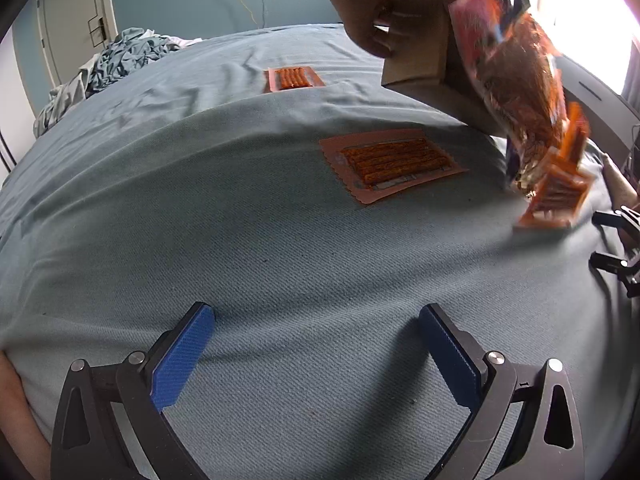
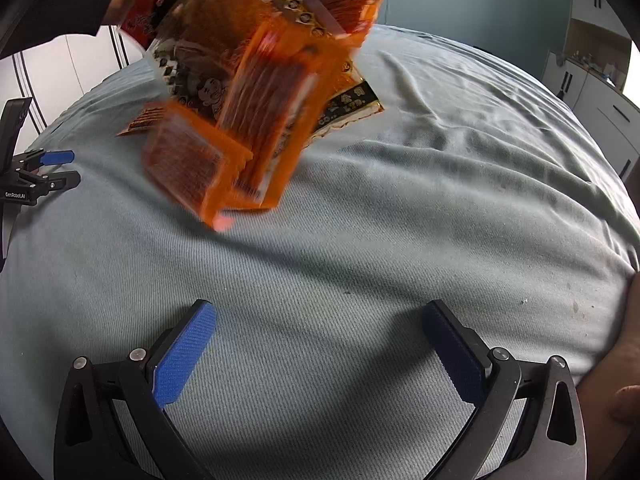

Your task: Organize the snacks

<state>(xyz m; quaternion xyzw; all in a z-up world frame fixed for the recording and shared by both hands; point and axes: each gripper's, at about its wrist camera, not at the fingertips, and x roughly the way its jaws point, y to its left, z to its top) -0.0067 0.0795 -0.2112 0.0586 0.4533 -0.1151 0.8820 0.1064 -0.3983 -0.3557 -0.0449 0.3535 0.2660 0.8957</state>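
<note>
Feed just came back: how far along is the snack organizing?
Barely begun. A hand is tipping a cardboard box, and snack packets are spilling out in mid-air. Two orange packets already lie on the bedsheet. Both tools, left and right, are open and empty; all the sorting remains.

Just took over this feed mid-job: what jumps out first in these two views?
A hand tips a cardboard box, and blurred orange snack packets tumble out above the blue-grey bedsheet. Two flat orange packets already lie on the sheet, one mid-bed and one farther back. Both the left gripper and right gripper hover open and empty.
</note>
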